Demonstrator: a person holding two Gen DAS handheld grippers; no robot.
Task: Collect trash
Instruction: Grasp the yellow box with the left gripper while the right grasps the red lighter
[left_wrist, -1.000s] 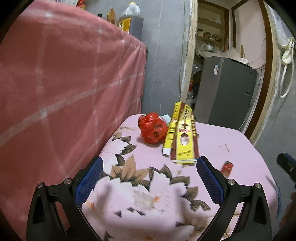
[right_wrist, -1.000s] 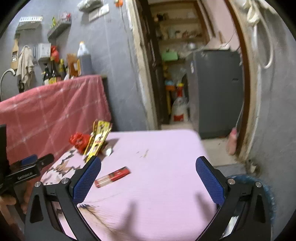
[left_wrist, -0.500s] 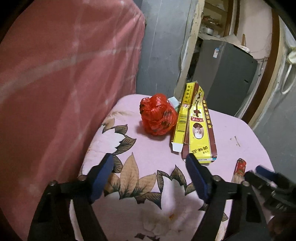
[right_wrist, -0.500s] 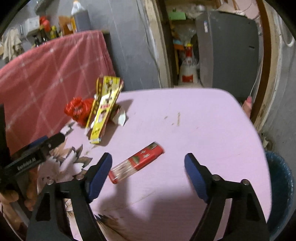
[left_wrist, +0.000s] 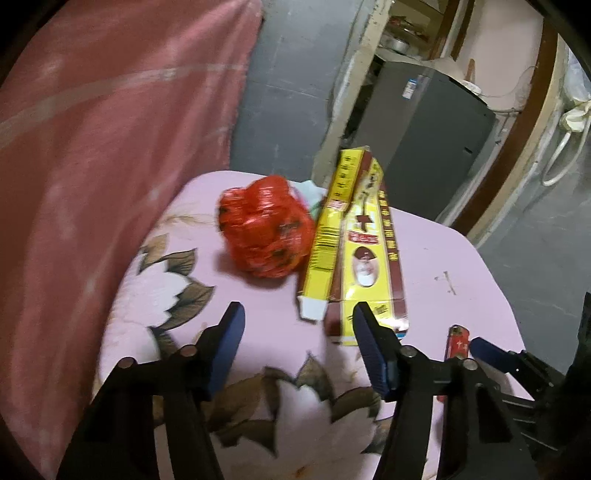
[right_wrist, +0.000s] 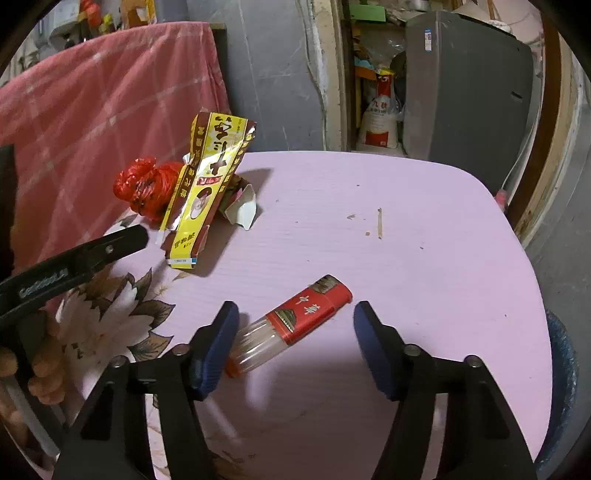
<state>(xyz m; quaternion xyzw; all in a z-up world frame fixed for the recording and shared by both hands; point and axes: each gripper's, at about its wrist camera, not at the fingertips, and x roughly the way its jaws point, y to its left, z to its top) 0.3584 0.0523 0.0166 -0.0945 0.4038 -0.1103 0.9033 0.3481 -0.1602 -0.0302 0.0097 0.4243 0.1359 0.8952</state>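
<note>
Right gripper (right_wrist: 291, 325) jaws closing around the red tube (right_wrist: 295, 321), not yet pinching; centre it crosswise. Left gripper (left_wrist: 299, 332) jaws closing on nothing, short of the yellow carton (left_wrist: 365, 251).

Bag (left_wrist: 264, 230) lies left of carton (left_wrist: 364, 251) on table (left_wrist: 461, 258).

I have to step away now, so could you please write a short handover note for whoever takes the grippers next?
Left gripper: jaws closing, nothing between them, short of the red plastic bag and flattened yellow carton.
Right gripper: jaws closing around the red-labelled clear tube, pads not yet pressing it.
All lie on the pink tablecloth, crumpled paper behind the carton.
Done: nothing collected.
Left: grip the tube, then bag, carton and paper; a blue bin shows at the table's right edge.
</note>
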